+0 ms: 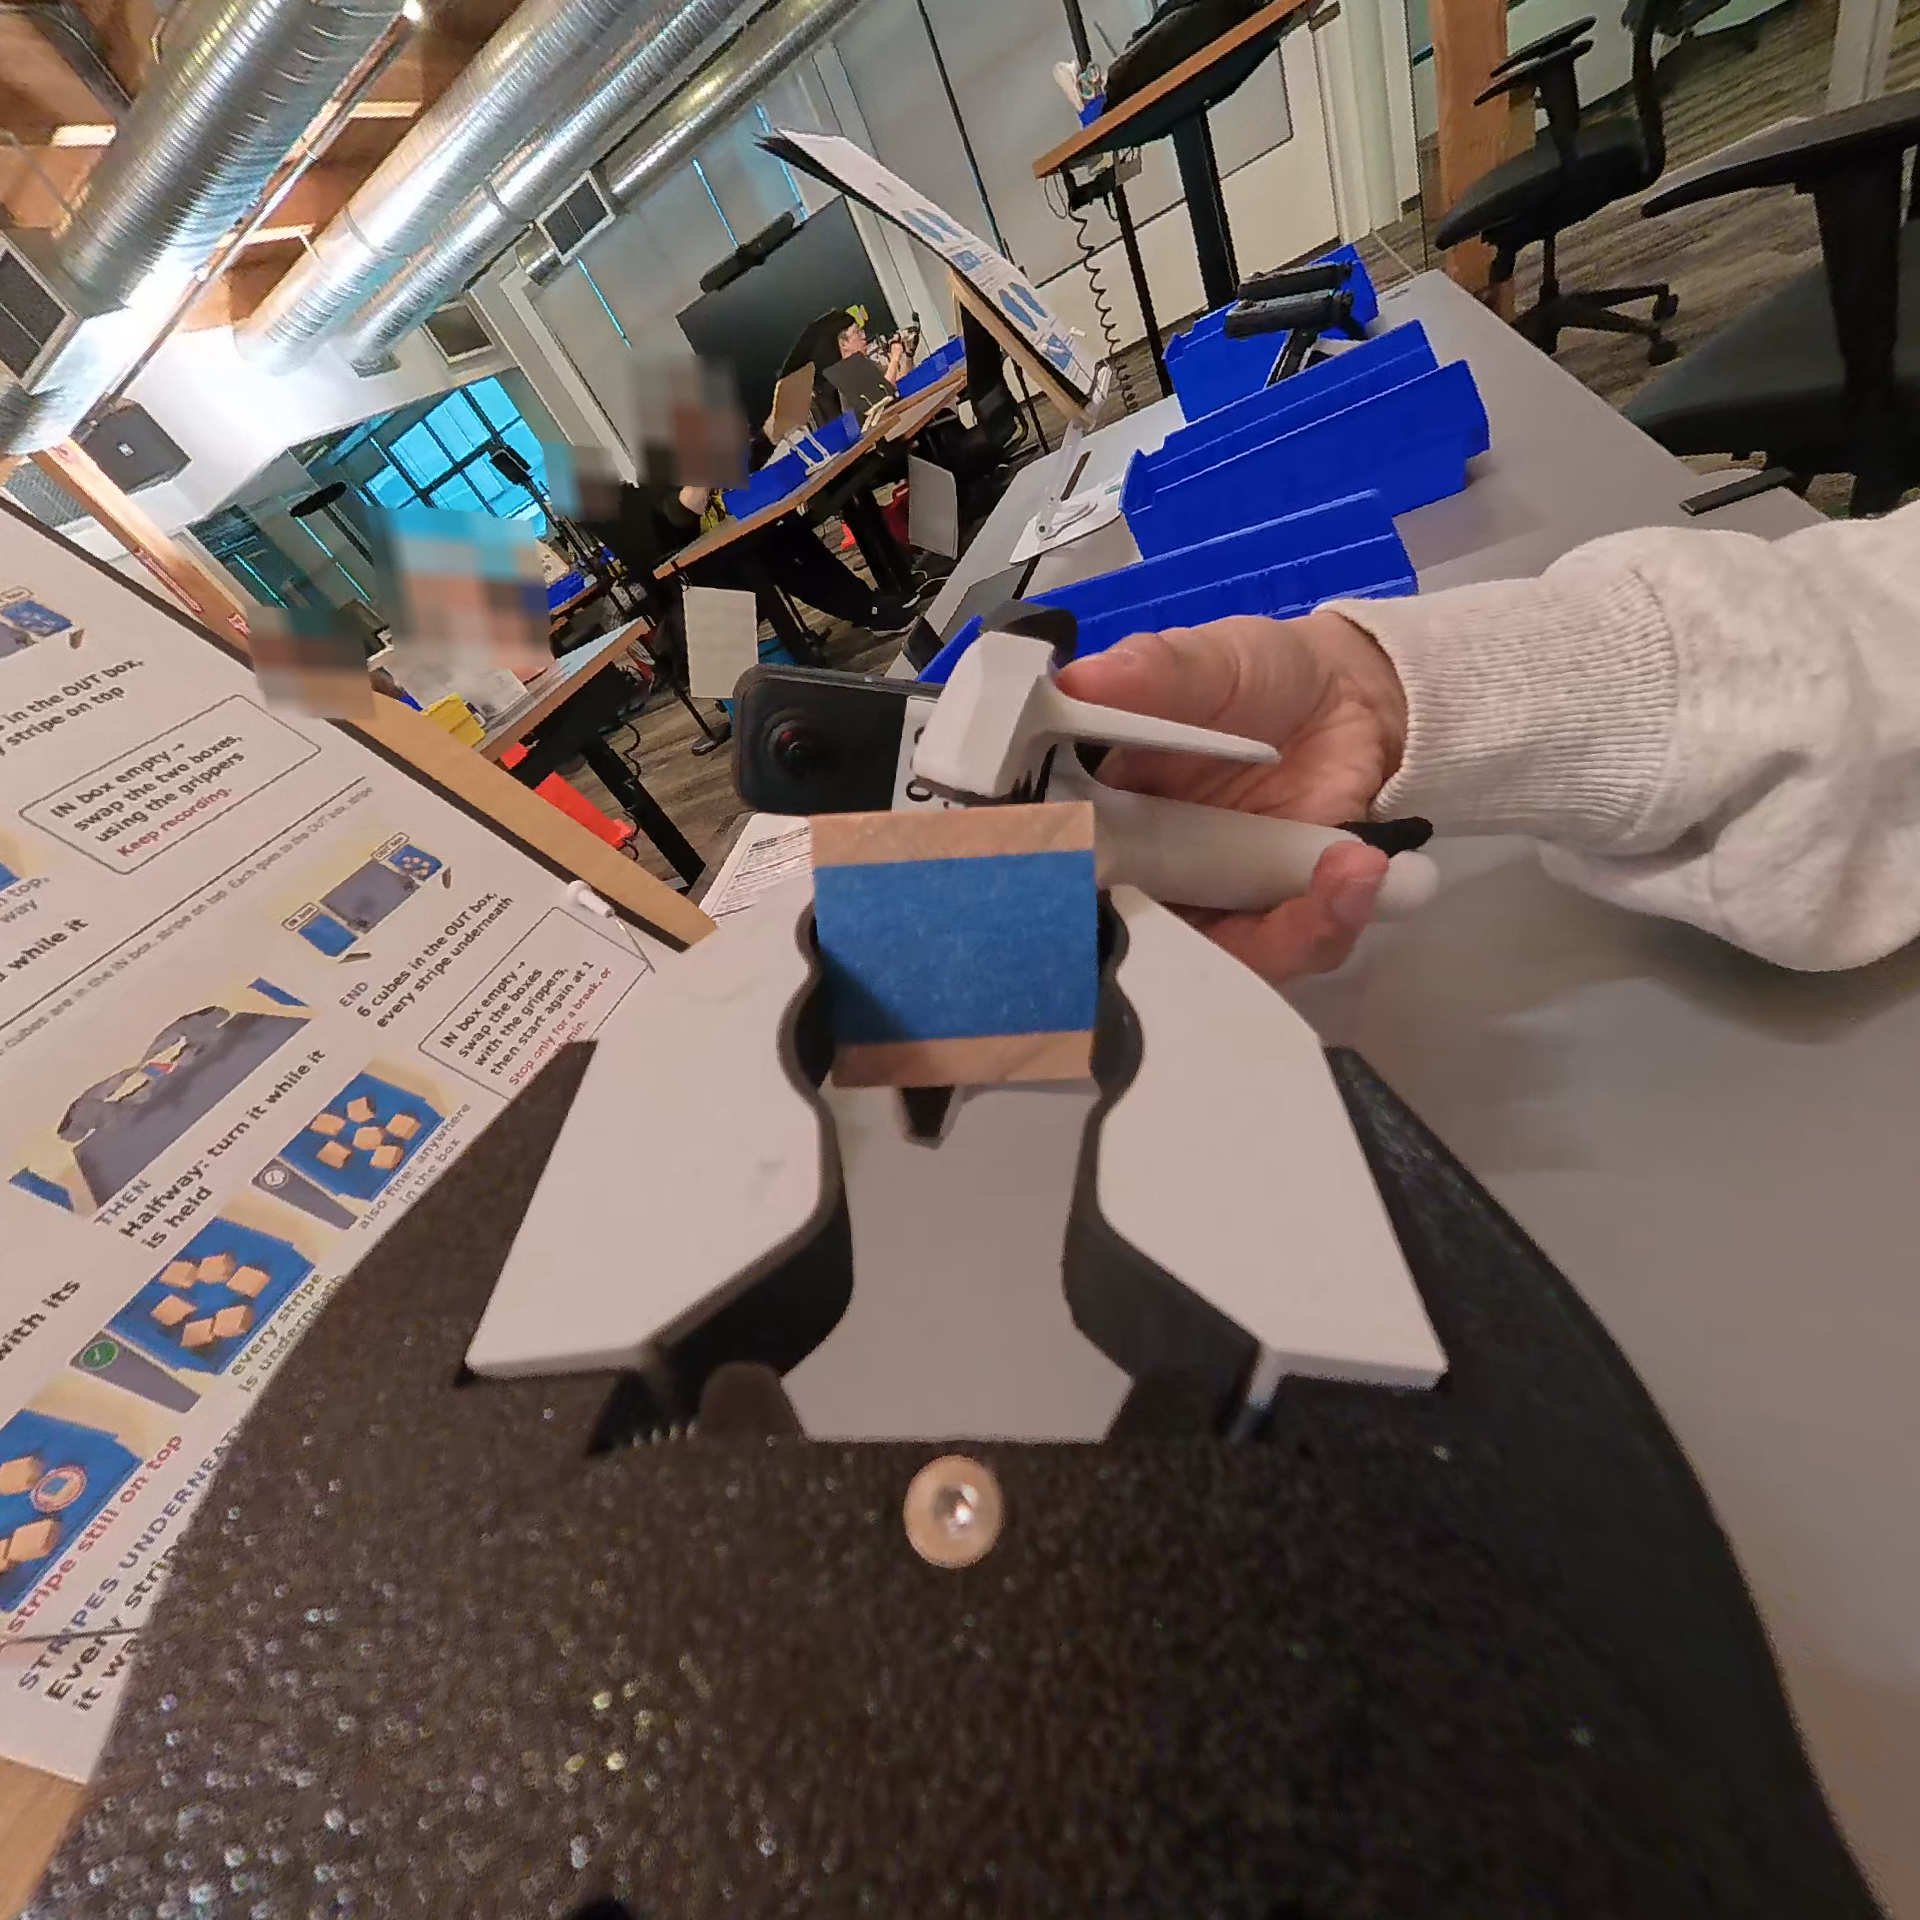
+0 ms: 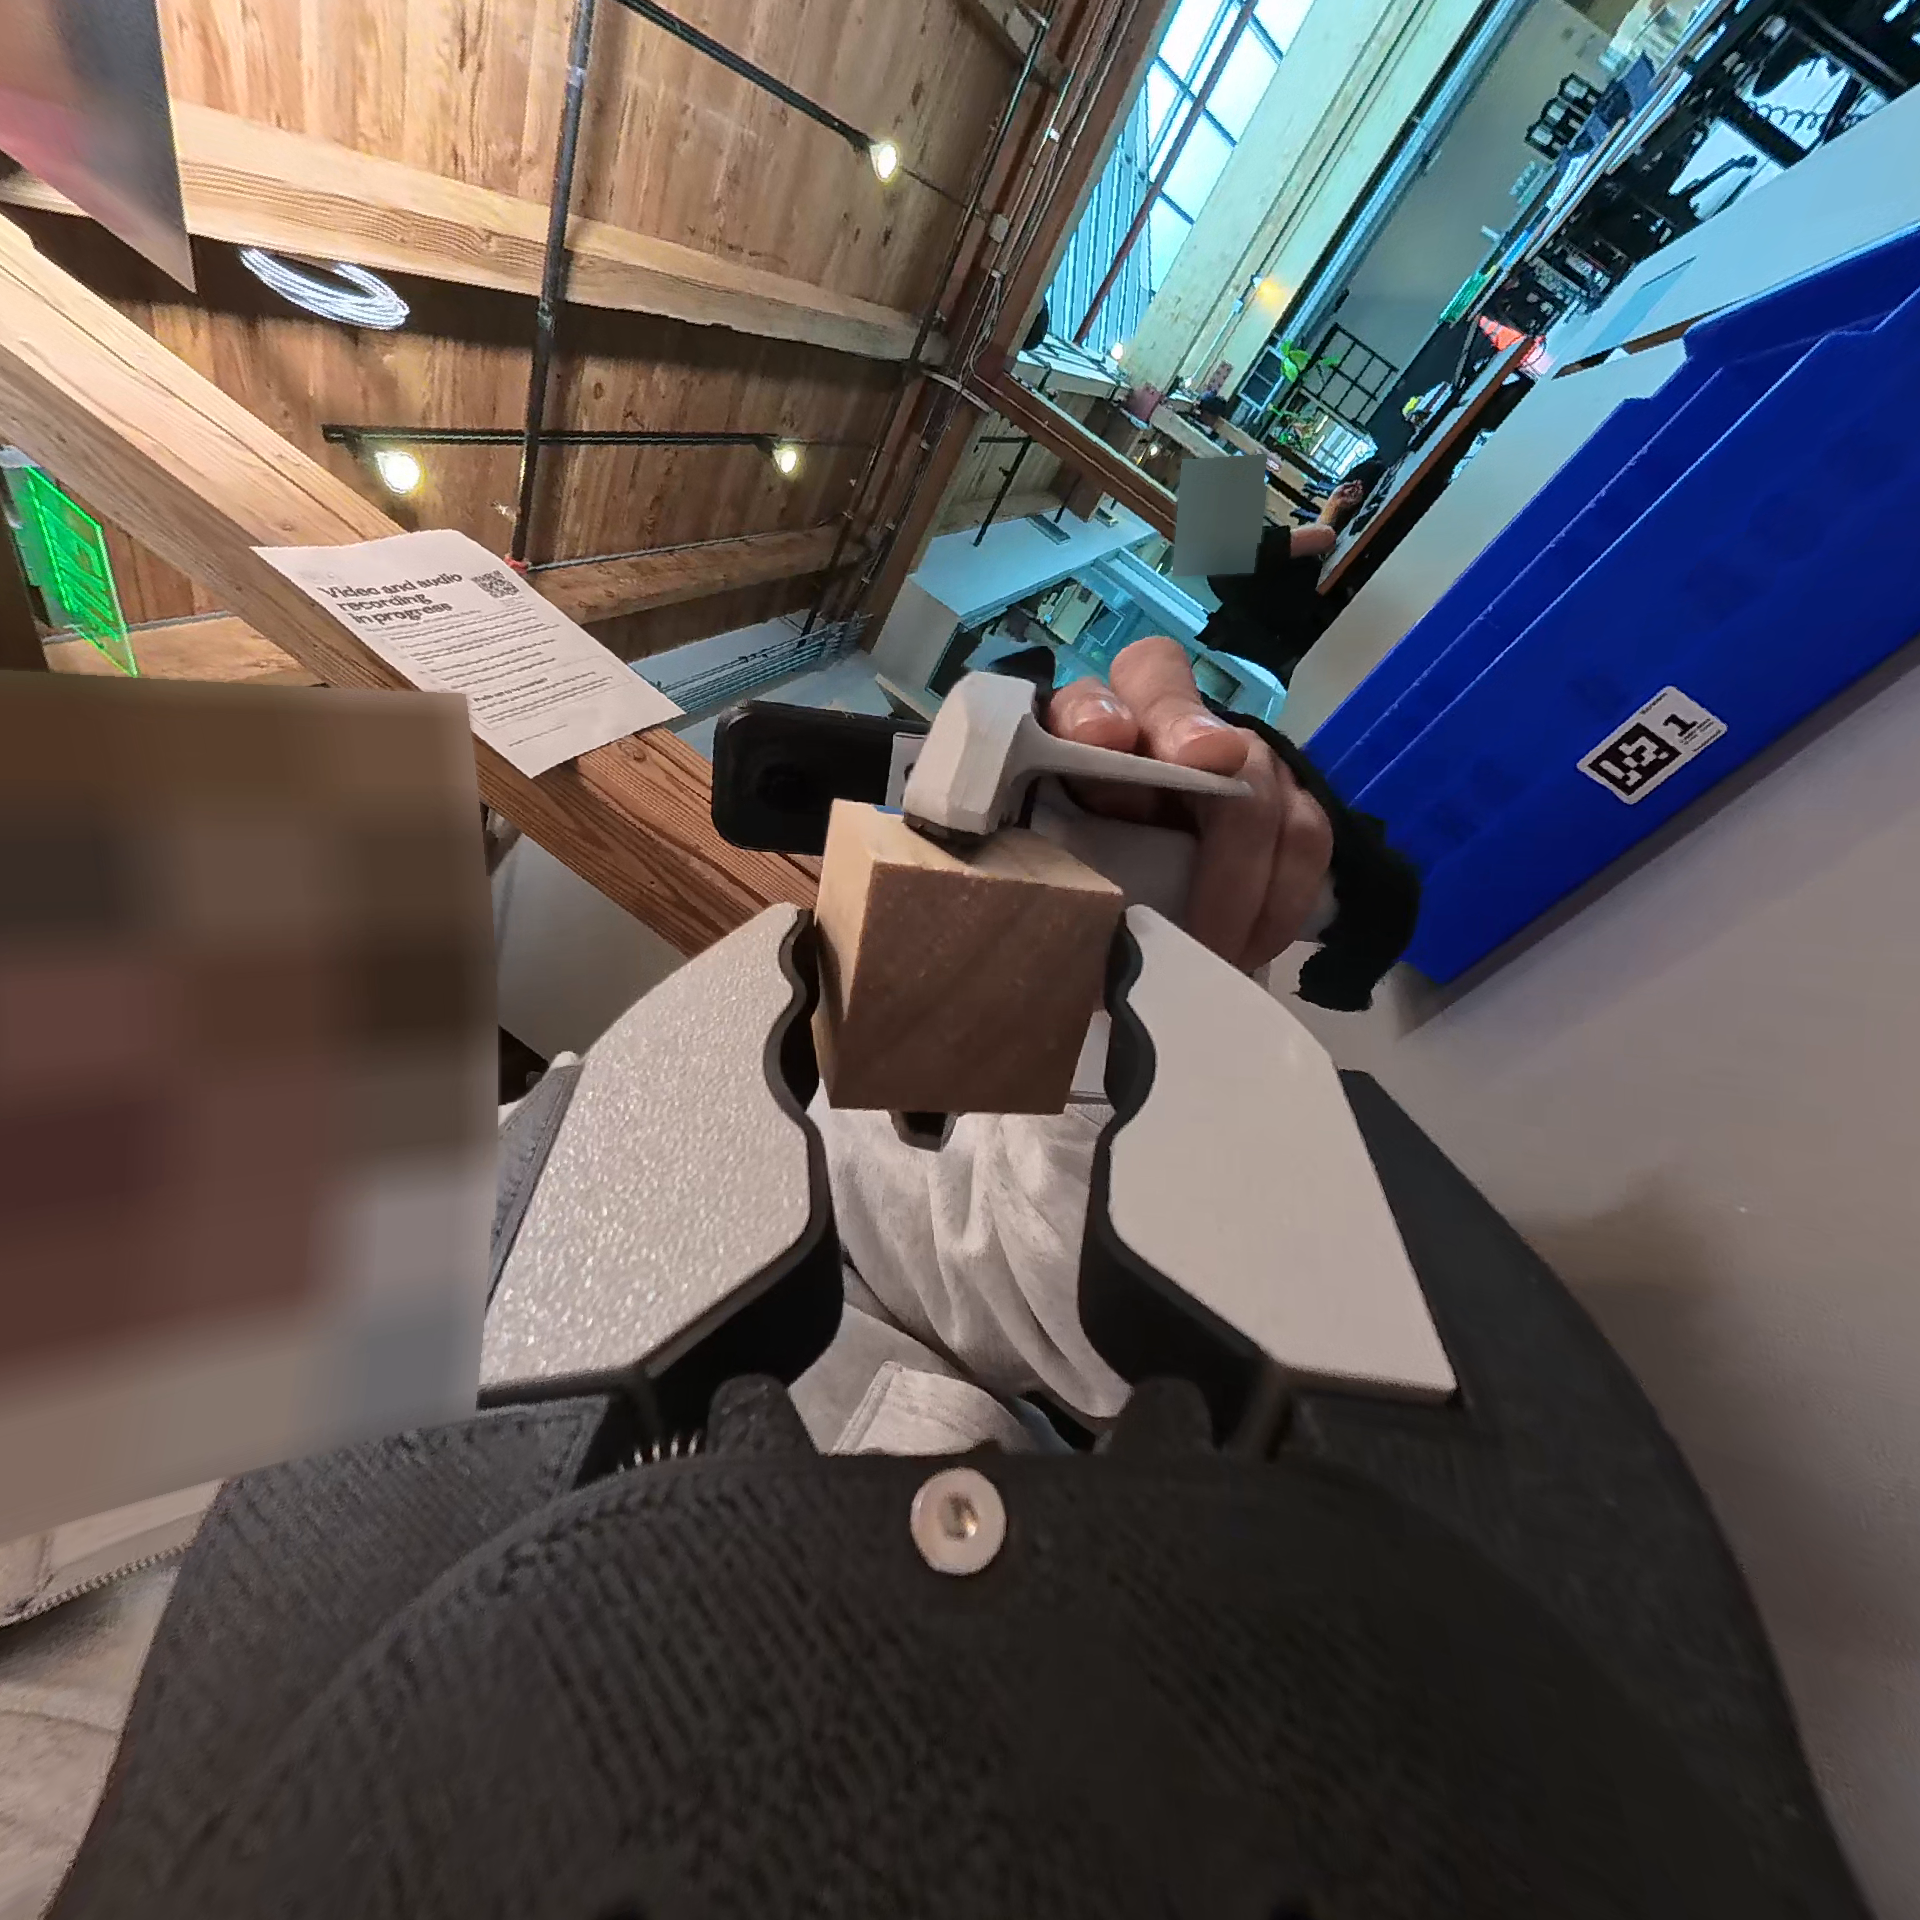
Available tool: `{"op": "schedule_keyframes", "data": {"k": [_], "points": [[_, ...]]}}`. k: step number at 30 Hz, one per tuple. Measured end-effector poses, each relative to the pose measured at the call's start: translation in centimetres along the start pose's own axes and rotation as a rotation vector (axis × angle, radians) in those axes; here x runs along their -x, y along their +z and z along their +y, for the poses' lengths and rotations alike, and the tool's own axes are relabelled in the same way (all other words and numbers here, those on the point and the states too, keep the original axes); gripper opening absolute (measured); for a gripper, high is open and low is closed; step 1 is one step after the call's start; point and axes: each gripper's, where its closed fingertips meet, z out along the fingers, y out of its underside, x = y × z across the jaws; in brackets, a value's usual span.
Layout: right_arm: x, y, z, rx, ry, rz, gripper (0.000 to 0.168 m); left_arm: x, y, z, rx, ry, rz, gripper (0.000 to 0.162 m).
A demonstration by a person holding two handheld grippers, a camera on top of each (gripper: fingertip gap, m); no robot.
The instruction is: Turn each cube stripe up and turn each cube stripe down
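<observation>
A wooden cube (image 1: 956,956) with a blue stripe is held in the air between both grippers. In the left wrist view the stripe faces the camera. My left gripper (image 1: 956,992) is shut on the cube's left and right sides. The right gripper's fingers (image 1: 982,727) clamp the cube from above and below. In the right wrist view the cube (image 2: 961,997) shows plain wood faces. My right gripper (image 2: 961,1003) is shut on its sides, with the left gripper's fingers (image 2: 966,769) above and below it.
Blue bins (image 1: 1299,488) lie on the grey table (image 1: 1610,1143) behind the cube, and one blue bin (image 2: 1662,623) stands close on the right. An instruction board (image 1: 208,1039) leans at the left. A person's hand (image 1: 1247,717) holds the right gripper.
</observation>
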Motion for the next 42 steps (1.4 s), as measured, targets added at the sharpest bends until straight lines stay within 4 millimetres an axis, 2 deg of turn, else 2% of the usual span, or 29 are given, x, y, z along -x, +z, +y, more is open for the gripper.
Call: {"op": "schedule_keyframes", "data": {"k": [1,7,12,16,20,25,27,30,33,38,40,42], "points": [[0.0,0.0,-0.1,-0.002,-0.005,0.001,0.053,0.1,0.0,0.1,0.003,0.002,-0.004,0.046],[-0.5,0.0,0.0,0.015,0.0,0.004,0.051,0.2,-0.1,0.8,0.035,0.015,-0.017,0.046],[-0.7,-0.3,0.0,0.047,-0.054,0.08,0.05,0.1,0.0,0.9,0.049,-0.037,-0.028,0.047],[-1.3,-2.3,-1.3,0.01,-0.12,0.241,0.05,0.4,0.1,0.6,0.05,-0.038,-0.06,0.069],[-0.7,-5.2,-3.2,-0.064,-0.216,0.425,0.05,0.5,0.1,0.7,0.073,-0.032,-0.072,0.074],[0.5,-11.2,-5.5,-0.151,-0.427,0.867,0.05,1.0,0.0,1.0,0.09,-0.064,-0.091,0.074],[1.1,-14.6,-6.1,-0.192,-0.48,1.057,0.05,1.1,-0.1,1.1,0.099,-0.073,-0.096,0.074],[2.1,-19.8,-5.9,-0.233,-0.498,1.282,0.051,1.1,-0.1,1.2,0.113,-0.076,-0.095,0.073],[2.9,-25.6,-4.5,-0.2,-0.457,1.533,0.051,0.9,0.0,1.3,0.123,-0.076,-0.088,0.073],[3.7,-34.3,-1.4,-0.011,-0.246,1.852,0.051,0.9,0.0,1.5,0.145,-0.067,-0.092,0.072],[3.5,-37.5,0.2,0.12,-0.137,1.963,0.051,1.0,-0.1,1.4,0.146,-0.067,-0.097,0.072],[2.7,-39.8,1.8,0.235,-0.051,2.014,0.051,1.1,-0.3,1.3,0.148,-0.075,-0.102,0.072]]}}
